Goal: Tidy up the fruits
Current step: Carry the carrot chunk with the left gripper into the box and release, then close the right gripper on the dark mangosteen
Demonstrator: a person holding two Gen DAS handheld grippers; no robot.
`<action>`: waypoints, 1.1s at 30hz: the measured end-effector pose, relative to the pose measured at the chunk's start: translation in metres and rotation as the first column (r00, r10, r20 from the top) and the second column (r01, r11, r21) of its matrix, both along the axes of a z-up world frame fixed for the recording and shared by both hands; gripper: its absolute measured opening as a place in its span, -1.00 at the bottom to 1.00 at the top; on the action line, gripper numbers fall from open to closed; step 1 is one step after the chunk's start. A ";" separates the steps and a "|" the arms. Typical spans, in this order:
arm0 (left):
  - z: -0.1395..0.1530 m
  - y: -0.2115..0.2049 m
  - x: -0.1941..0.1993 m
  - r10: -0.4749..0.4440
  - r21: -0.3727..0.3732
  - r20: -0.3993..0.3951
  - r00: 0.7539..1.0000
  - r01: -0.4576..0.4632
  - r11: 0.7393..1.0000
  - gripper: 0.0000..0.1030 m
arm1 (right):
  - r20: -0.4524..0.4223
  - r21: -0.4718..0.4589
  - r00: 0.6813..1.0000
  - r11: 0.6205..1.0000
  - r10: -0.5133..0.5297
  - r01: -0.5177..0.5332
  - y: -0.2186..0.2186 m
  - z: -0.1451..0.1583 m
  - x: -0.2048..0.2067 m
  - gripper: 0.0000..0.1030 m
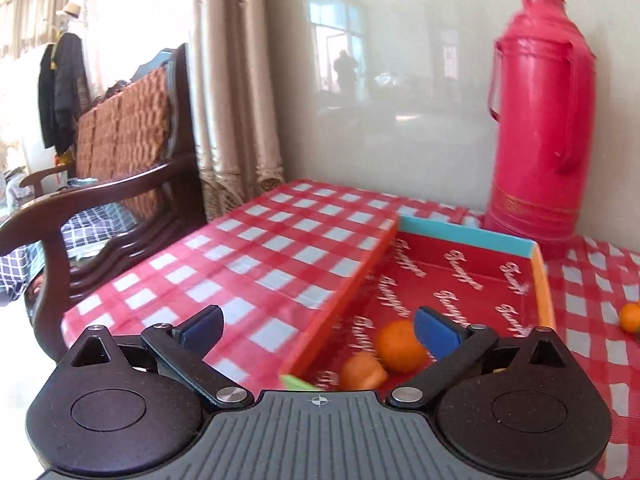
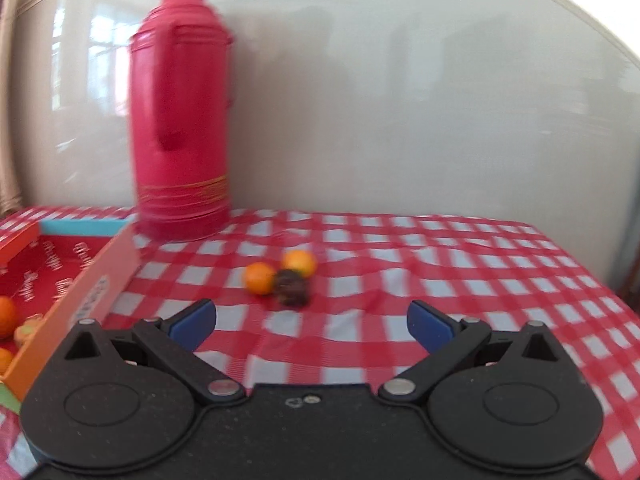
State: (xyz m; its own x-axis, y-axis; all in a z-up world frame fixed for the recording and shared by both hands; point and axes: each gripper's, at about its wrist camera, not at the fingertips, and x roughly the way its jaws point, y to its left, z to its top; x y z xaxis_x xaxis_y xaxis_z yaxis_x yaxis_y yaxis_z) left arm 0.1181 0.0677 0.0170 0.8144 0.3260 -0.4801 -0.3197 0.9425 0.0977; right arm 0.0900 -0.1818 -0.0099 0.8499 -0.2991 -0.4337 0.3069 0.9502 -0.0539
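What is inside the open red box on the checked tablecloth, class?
The red box holds a whole orange and a second orange piece beside it. The near corner is hidden behind the left gripper.

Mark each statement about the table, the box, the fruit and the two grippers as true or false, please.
1. The left gripper holds an orange. False: it is open and empty.
2. Oranges lie inside the red box. True.
3. The red thermos lies on its side. False: it stands upright.
4. Two oranges and a dark fruit rest on the checked tablecloth, outside the box. True.
5. The right gripper is shut. False: it is open.
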 end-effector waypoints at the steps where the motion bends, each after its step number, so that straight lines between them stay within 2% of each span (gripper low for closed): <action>1: 0.000 0.008 -0.002 0.017 0.000 0.001 1.000 -0.017 1.000 0.97 | -0.016 0.009 1.000 1.000 0.027 -0.027 0.000 0.001 0.007 0.74; 3: -0.001 0.023 -0.005 0.054 -0.005 0.007 0.999 -0.054 0.999 0.98 | -0.047 0.028 0.997 0.997 0.068 -0.067 0.000 0.000 0.021 0.47; 7: -0.006 0.053 -0.005 0.147 -0.022 0.017 0.989 -0.147 0.989 0.99 | -0.128 0.053 0.987 0.994 0.099 -0.093 -0.014 -0.006 0.056 0.19; 9: -0.010 0.067 -0.003 0.190 -0.039 0.005 0.982 -0.189 0.981 0.99 | -0.165 0.055 0.982 0.995 0.092 -0.084 -0.023 -0.011 0.071 -0.10; 15: -0.015 0.090 0.001 0.231 -0.120 -0.014 0.973 -0.231 0.966 0.99 | -0.230 0.058 0.969 0.995 0.094 -0.083 -0.038 -0.025 0.094 -0.23; 18: -0.016 0.088 0.001 0.220 -0.116 -0.009 0.976 -0.219 0.969 0.99 | -0.239 0.052 0.966 0.994 0.104 -0.094 -0.039 -0.028 0.102 -0.38; 22: -0.015 0.083 0.000 0.206 -0.100 -0.009 0.979 -0.206 0.973 0.99 | -0.247 0.044 0.963 0.994 0.106 -0.098 -0.039 -0.031 0.110 -0.44; 24: -0.016 0.084 0.000 0.212 -0.100 -0.010 0.977 -0.212 0.972 0.99 | -0.240 0.056 0.966 0.994 0.100 -0.089 -0.041 -0.031 0.111 -0.58; 33: -0.020 0.090 0.004 0.226 -0.129 -0.040 0.973 -0.230 0.965 0.99 | -0.215 0.065 0.969 0.992 0.124 -0.112 -0.036 -0.026 0.105 -0.58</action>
